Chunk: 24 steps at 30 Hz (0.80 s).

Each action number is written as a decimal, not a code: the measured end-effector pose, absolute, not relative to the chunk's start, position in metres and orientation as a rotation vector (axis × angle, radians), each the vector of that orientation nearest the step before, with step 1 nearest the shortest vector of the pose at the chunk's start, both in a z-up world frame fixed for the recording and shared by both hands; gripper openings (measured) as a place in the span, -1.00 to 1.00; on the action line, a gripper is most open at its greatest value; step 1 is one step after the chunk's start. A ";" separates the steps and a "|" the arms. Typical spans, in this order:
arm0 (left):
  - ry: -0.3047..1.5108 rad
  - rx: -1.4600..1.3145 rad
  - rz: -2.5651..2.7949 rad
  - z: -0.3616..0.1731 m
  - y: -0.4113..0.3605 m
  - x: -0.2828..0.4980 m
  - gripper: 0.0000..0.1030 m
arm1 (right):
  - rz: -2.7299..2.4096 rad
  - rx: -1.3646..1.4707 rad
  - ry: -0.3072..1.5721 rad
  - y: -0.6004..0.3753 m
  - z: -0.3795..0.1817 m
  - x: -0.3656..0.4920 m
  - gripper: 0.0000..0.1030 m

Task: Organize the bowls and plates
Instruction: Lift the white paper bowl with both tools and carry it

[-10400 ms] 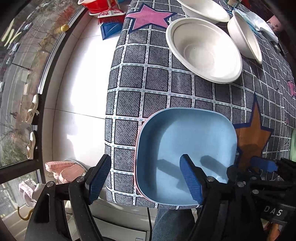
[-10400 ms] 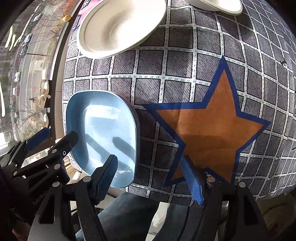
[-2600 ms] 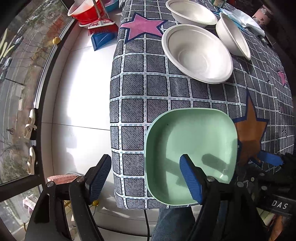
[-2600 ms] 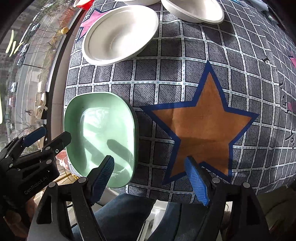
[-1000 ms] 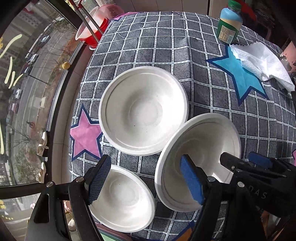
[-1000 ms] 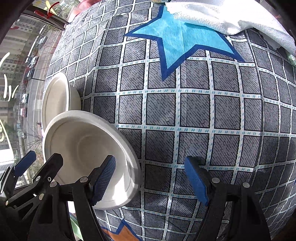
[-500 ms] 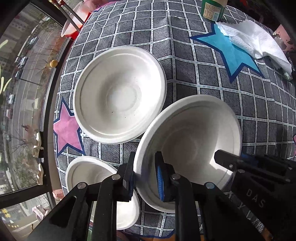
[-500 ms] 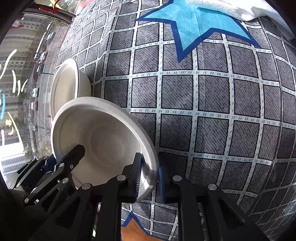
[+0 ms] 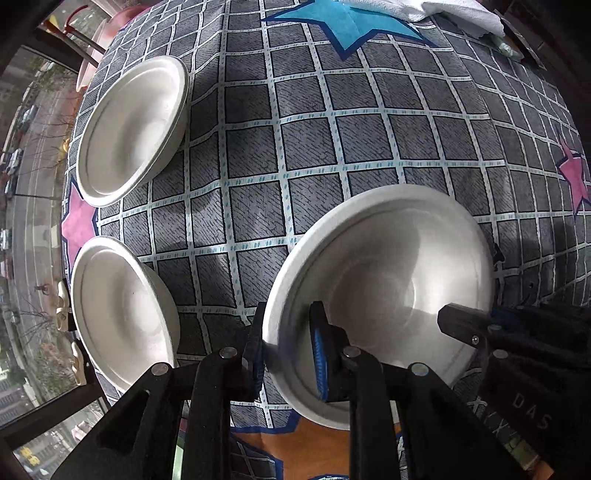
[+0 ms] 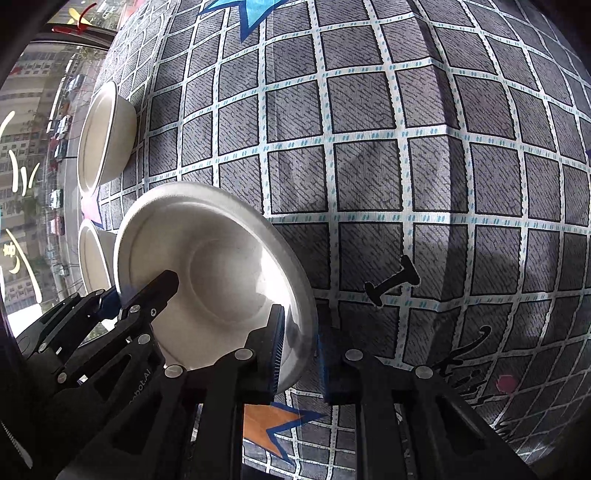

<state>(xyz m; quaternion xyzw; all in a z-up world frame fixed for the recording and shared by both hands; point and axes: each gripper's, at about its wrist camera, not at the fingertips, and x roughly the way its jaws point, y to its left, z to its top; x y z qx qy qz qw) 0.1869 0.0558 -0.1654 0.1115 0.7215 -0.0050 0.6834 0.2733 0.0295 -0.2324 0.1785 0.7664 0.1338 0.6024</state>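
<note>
A white paper bowl (image 9: 388, 288) hangs above the checked tablecloth (image 9: 317, 147), gripped at two sides of its rim. My left gripper (image 9: 286, 350) is shut on the near left rim, one blue pad inside and one outside. In the right wrist view the same bowl (image 10: 214, 273) is pinched at its right rim by my right gripper (image 10: 297, 354), also shut. Each gripper shows in the other's view: the right gripper (image 9: 517, 347) and the left gripper (image 10: 110, 306). Two more white bowls rest on the cloth at left: the far bowl (image 9: 129, 129) and the near bowl (image 9: 118, 314).
A white towel (image 9: 424, 9) lies at the far edge beside a blue star print (image 9: 347, 22). An orange star print (image 9: 317, 439) lies just under the held bowl. The table's left edge drops off to a window with a street below (image 9: 22, 221).
Both grippers closed on the bowl's rim and carried it toward the near right. The two other bowls now lie farther left in the left wrist view.
</note>
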 end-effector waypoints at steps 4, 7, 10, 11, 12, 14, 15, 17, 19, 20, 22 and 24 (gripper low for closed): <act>1.630 0.293 -0.063 -0.168 0.038 0.167 -0.54 | 0.282 0.427 1.791 0.015 -0.233 0.252 -0.63; 1.638 0.322 -0.091 -0.169 0.025 0.153 -0.52 | 0.265 0.425 1.805 0.009 -0.233 0.237 -0.63; 1.647 0.350 -0.122 -0.171 0.013 0.138 -0.49 | 0.258 0.416 1.815 0.004 -0.228 0.217 -0.63; 1.650 0.359 -0.135 -0.172 0.010 0.132 -0.48 | 0.257 0.410 1.818 0.002 -0.227 0.212 -0.63; 1.656 0.366 -0.149 -0.173 0.005 0.126 -0.47 | 0.256 0.405 1.820 0.000 -0.226 0.206 -0.63; 1.673 0.371 -0.176 -0.175 -0.001 0.114 -0.47 | 0.250 0.394 1.829 -0.003 -0.225 0.196 -0.63; 1.682 0.373 -0.190 -0.175 -0.004 0.108 -0.47 | 0.248 0.394 1.835 -0.005 -0.225 0.192 -0.63; 1.694 0.384 -0.218 -0.178 -0.011 0.093 -0.47 | 0.239 0.399 1.851 -0.011 -0.225 0.179 -0.63; 1.699 0.400 -0.242 -0.179 -0.019 0.080 -0.47 | 0.228 0.398 1.864 -0.016 -0.225 0.160 -0.63; 1.702 0.409 -0.254 -0.178 -0.023 0.075 -0.47 | 0.222 0.398 1.870 -0.018 -0.225 0.155 -0.63; 1.705 0.423 -0.279 -0.178 -0.030 0.067 -0.46 | 0.210 0.396 1.882 -0.022 -0.225 0.146 -0.63; 1.701 0.435 -0.298 -0.180 -0.036 0.055 -0.45 | 0.198 0.394 1.888 -0.025 -0.225 0.139 -0.63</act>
